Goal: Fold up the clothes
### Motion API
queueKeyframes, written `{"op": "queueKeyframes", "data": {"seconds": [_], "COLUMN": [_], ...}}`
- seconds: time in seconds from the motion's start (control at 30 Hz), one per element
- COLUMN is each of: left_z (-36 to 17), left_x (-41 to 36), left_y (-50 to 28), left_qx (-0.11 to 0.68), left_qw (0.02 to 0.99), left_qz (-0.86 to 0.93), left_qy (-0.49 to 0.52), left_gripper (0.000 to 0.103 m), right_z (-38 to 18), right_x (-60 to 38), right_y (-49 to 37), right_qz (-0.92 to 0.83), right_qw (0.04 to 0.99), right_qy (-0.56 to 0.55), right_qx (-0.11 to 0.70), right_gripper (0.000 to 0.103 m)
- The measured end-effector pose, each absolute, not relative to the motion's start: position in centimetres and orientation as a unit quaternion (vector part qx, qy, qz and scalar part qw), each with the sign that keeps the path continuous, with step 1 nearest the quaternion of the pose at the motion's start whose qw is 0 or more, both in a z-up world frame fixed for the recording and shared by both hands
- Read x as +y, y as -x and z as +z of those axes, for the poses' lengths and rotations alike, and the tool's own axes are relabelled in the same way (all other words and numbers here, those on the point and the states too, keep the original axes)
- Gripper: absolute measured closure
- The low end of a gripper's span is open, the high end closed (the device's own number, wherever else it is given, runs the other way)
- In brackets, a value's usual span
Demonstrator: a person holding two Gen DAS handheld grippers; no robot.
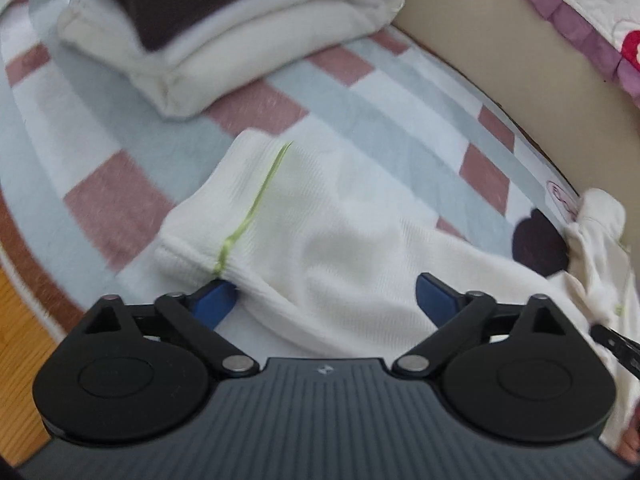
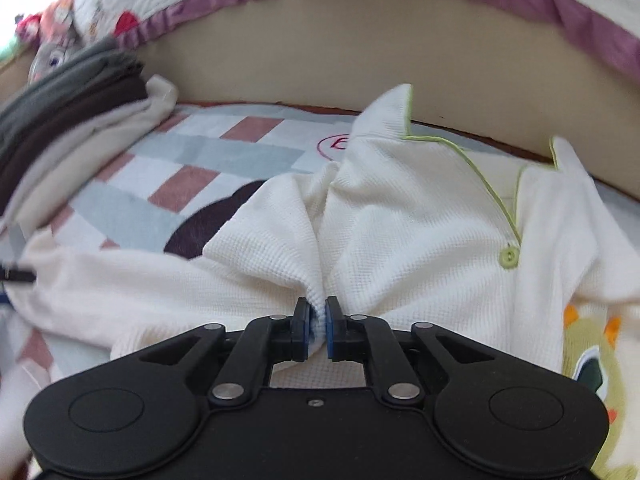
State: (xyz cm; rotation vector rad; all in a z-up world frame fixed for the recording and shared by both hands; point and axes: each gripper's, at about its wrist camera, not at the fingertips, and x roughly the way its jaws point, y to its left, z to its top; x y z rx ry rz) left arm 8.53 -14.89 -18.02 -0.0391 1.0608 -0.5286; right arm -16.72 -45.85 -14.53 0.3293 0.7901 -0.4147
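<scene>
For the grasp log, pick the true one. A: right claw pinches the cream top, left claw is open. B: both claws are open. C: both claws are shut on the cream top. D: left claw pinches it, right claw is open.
A: the right claw pinches a bunched fold of the cream top, while the left claw has its fingers spread wide around the sleeve.

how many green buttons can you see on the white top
1: a round lime-green button below the green-piped collar of the white waffle-knit top, right of the pinch. Others may be hidden in folds.

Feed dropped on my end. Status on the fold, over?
Left gripper open, straddling the sleeve. Right gripper shut on a pinch of the cream pajama top. Folded stack beyond, clear of it.
</scene>
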Motion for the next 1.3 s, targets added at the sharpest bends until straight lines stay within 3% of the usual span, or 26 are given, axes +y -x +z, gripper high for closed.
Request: {"op": "queueKeyframes", "data": {"seconds": [0.1, 0.13, 0.17, 0.2, 0.23, 0.3, 0.37, 0.5, 0.77, 0.87, 1.03, 1.13, 1.2, 1.23, 1.3], "left_z": [-18.1, -18.1, -18.1, -18.0, -17.8, -17.1, -16.2, -10.6, 2.2, 5.7, 6.4, 4.6, 3.4, 2.8, 1.6], "left_x": [-16.8, -17.4, -18.0, -18.3, -18.5, -19.1, -20.0, -21.4, -21.1, -21.0, -20.5, -19.9, -19.4, -19.1, -18.6], "left_y": [-7.8, -7.4, -7.0, -6.6, -6.5, -6.5, -6.5, -6.9, -14.2, -18.1, -24.0, -25.1, -25.0, -25.0, -25.0], "left_qx": [0.463, 0.448, 0.431, 0.415, 0.409, 0.395, 0.370, 0.252, 0.084, 0.086, 0.100, 0.135, 0.160, 0.172, 0.195], "left_qw": [0.849, 0.856, 0.861, 0.863, 0.862, 0.863, 0.869, 0.886, 0.910, 0.924, 0.939, 0.942, 0.943, 0.943, 0.943], "left_qz": [-0.248, -0.247, -0.246, -0.257, -0.269, -0.282, -0.281, -0.286, -0.247, -0.222, -0.151, -0.124, -0.115, -0.111, -0.101], "left_qy": [-0.055, -0.082, -0.109, -0.127, -0.128, -0.138, -0.173, -0.265, -0.322, -0.298, -0.292, -0.281, -0.268, -0.262, -0.249], "left_gripper": [0.007, 0.028, 0.056, 0.068, 0.094, 0.095, 0.095, 0.095, 0.096, 0.096, 0.096, 0.095, 0.091, 0.088, 0.080], "right_z": [-14.7, -14.8, -15.0, -15.1, -15.2, -15.4, -15.0, -12.8, -7.7, -6.2, -4.8, -6.7, -8.3, -8.7, -8.6], "right_x": [-46.0, -46.1, -46.2, -46.2, -46.2, -45.8, -45.1, -44.0, -39.4, -38.1, -36.8, -37.7, -38.7, -39.0, -39.7], "right_y": [16.7, 16.6, 16.6, 16.6, 16.6, 16.7, 17.0, 15.9, 8.5, 4.2, -2.9, -7.1, -8.3, -7.4, -4.1], "right_qz": [-0.194, -0.190, -0.187, -0.184, -0.183, -0.182, -0.179, -0.157, -0.152, -0.138, -0.151, -0.121, -0.082, -0.060, -0.035], "right_qw": [0.888, 0.888, 0.888, 0.888, 0.888, 0.895, 0.915, 0.937, 0.959, 0.955, 0.947, 0.922, 0.894, 0.890, 0.896], "right_qy": [-0.171, -0.178, -0.184, -0.189, -0.191, -0.185, -0.159, -0.130, -0.155, -0.196, -0.227, -0.275, -0.311, -0.316, -0.299], "right_qx": [0.381, 0.380, 0.378, 0.377, 0.376, 0.363, 0.325, 0.283, 0.181, 0.177, 0.169, 0.243, 0.313, 0.323, 0.326], "right_gripper": [0.074, 0.071, 0.067, 0.065, 0.065, 0.071, 0.096, 0.096, 0.096, 0.096, 0.096, 0.085, 0.070, 0.068, 0.051]}}
